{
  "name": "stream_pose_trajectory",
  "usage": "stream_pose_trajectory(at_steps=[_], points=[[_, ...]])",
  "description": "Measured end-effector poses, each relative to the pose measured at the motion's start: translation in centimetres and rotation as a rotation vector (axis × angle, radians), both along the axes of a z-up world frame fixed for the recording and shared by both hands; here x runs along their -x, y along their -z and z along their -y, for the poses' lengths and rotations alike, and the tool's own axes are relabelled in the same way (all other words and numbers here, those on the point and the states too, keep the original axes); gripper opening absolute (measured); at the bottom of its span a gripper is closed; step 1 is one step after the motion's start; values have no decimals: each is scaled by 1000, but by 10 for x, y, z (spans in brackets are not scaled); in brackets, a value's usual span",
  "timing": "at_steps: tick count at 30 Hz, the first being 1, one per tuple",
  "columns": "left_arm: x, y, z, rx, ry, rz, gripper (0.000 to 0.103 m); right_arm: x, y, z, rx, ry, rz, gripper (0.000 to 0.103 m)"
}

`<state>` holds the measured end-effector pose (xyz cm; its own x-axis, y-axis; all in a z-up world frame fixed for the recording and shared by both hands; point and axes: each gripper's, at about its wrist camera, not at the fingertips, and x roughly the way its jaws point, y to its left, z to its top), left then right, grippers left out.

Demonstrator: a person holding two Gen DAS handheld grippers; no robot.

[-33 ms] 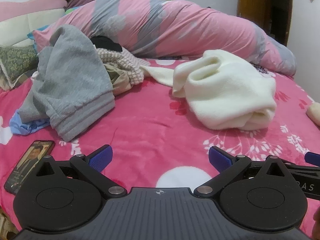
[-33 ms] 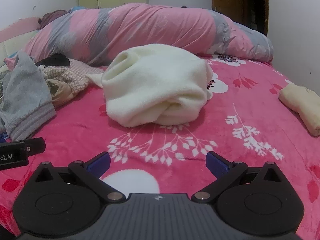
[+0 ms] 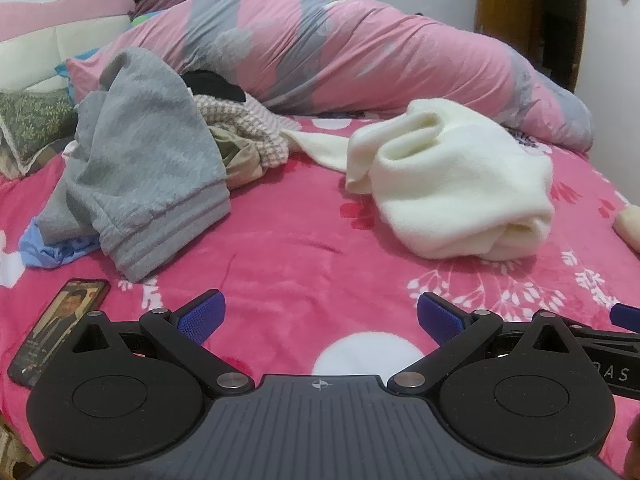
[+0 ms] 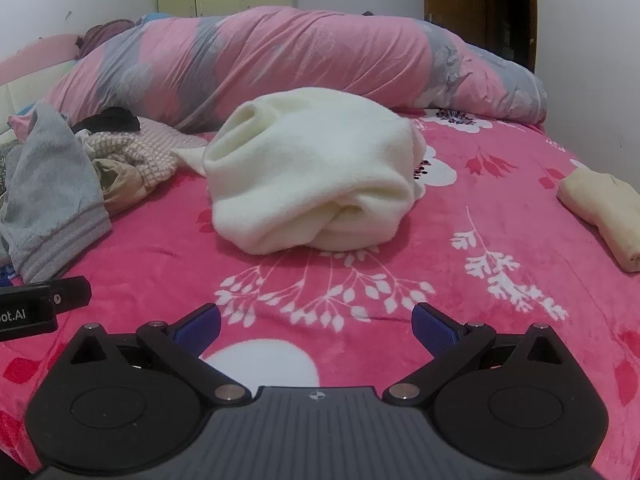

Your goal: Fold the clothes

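Right wrist view, cream garment (image 4: 312,172) bundled, long axis seemingly left-right, both tongs (image 4: 316,324) (image 3: 320,318) spread, empty.

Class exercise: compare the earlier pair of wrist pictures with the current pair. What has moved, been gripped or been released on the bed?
Nothing visibly changed. Both the left gripper and right gripper are open and empty above the pink blanket, and the cream garment, grey garment and phone lie as before.
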<state>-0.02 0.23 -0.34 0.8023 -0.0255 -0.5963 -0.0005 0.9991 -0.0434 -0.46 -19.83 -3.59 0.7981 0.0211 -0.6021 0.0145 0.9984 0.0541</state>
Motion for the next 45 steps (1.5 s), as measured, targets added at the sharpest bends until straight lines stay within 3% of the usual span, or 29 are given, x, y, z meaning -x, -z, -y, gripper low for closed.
stream_pose_trajectory(at_steps=[11, 19, 29, 32, 45], points=[[1, 22, -15, 29, 15, 30, 103, -2, 10, -2, 11, 24, -5, 103], [2, 25, -21, 79, 5, 6, 103, 1, 6, 1, 7, 38, -20, 103], [4, 27, -11, 66, 15, -63, 103, 1, 4, 4, 4, 68, -23, 103], [2, 24, -9, 21, -12, -60, 103, 0, 3, 5, 7, 78, -30, 103], [-2, 19, -7, 2, -17, -62, 103, -1, -2, 2, 11, 75, -29, 103]])
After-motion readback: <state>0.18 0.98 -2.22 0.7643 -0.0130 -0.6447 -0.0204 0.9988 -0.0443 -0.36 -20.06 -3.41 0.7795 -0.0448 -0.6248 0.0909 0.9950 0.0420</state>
